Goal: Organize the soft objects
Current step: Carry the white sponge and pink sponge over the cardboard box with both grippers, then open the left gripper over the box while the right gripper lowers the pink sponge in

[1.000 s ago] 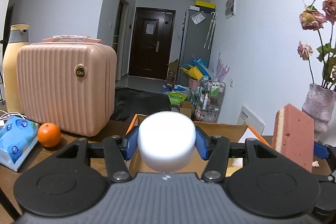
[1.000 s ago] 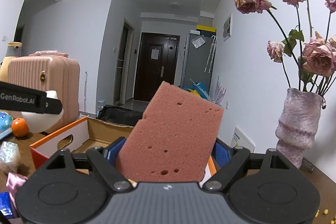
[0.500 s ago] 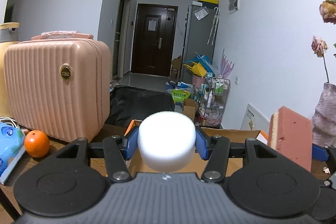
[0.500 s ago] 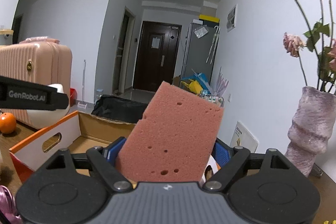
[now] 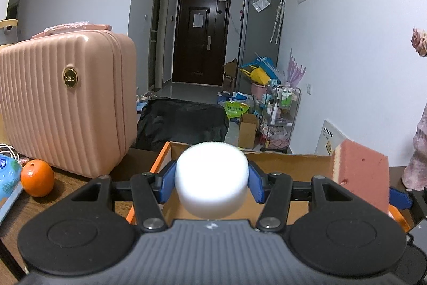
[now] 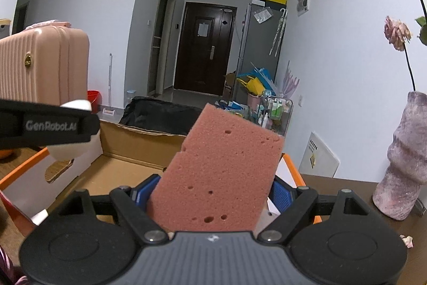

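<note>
My left gripper (image 5: 212, 184) is shut on a white round foam cylinder (image 5: 212, 178), its blue pads pressing both sides. It hangs over the near edge of an open cardboard box (image 5: 283, 160) with orange trim. My right gripper (image 6: 213, 194) is shut on a pink rectangular sponge (image 6: 224, 167), tilted, above the same box (image 6: 138, 143). In the left wrist view the pink sponge (image 5: 360, 175) shows at the right. In the right wrist view the left gripper's finger (image 6: 48, 126) and the white foam (image 6: 72, 148) show at the left over the box.
A pink ribbed suitcase (image 5: 64, 103) stands left of the box, with an orange (image 5: 37, 178) and a blue tissue pack (image 5: 8, 175) in front of it. A purple vase (image 6: 403, 159) with dried roses stands on the brown table right of the box.
Both grippers have moved forward over the box with their loads still gripped. The suitcase, orange and vase have slid toward the frame edges.
</note>
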`<state>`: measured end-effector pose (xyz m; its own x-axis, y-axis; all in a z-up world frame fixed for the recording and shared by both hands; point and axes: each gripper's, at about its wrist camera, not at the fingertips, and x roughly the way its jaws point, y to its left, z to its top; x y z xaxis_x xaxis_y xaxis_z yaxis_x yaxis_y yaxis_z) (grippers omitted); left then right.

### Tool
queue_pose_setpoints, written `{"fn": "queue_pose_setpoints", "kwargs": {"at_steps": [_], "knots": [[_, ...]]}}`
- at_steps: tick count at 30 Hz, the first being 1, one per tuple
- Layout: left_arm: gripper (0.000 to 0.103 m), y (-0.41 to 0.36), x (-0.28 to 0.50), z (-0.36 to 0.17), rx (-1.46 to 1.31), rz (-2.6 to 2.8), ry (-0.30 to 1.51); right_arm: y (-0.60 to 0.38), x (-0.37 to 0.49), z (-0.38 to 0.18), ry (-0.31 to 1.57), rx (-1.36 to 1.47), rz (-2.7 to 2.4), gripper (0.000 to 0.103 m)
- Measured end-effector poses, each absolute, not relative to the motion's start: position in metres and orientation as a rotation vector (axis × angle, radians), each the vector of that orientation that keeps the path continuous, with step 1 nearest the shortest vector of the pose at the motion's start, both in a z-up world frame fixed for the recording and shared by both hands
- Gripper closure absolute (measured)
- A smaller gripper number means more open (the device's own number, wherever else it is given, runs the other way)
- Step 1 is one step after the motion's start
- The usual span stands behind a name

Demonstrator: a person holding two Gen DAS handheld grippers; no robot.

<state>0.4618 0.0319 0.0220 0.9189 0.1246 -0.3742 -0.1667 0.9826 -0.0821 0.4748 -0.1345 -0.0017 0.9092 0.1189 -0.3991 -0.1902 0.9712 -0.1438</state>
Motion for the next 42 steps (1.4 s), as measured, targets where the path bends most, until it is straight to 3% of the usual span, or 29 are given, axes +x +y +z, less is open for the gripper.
{"fn": "queue_pose_setpoints", "kwargs": {"at_steps": [6,7,9,10,11,42], "knots": [[0.044,0.031,0.464,0.019,-0.104,0.144,0.385,-0.134,0.483,0.001,0.409,-0.168,0.147,0.017],[0.040,0.032,0.463,0.019,-0.107,0.145,0.383,-0.135,0.484,0.001,0.411,-0.159,0.143,0.013],[0.019,0.034,0.462,0.021,-0.118,0.147,0.372,-0.137,0.487,0.000,0.424,-0.138,0.135,0.002],[0.005,0.035,0.460,0.022,-0.130,0.148,0.366,-0.139,0.489,0.000,0.433,-0.122,0.134,0.000],[0.000,0.036,0.459,0.022,-0.138,0.157,0.359,-0.141,0.491,0.000,0.444,-0.104,0.137,0.000],[0.000,0.040,0.425,0.042,-0.182,0.152,0.334,-0.168,0.457,0.012,0.399,-0.058,0.134,0.000]]}}
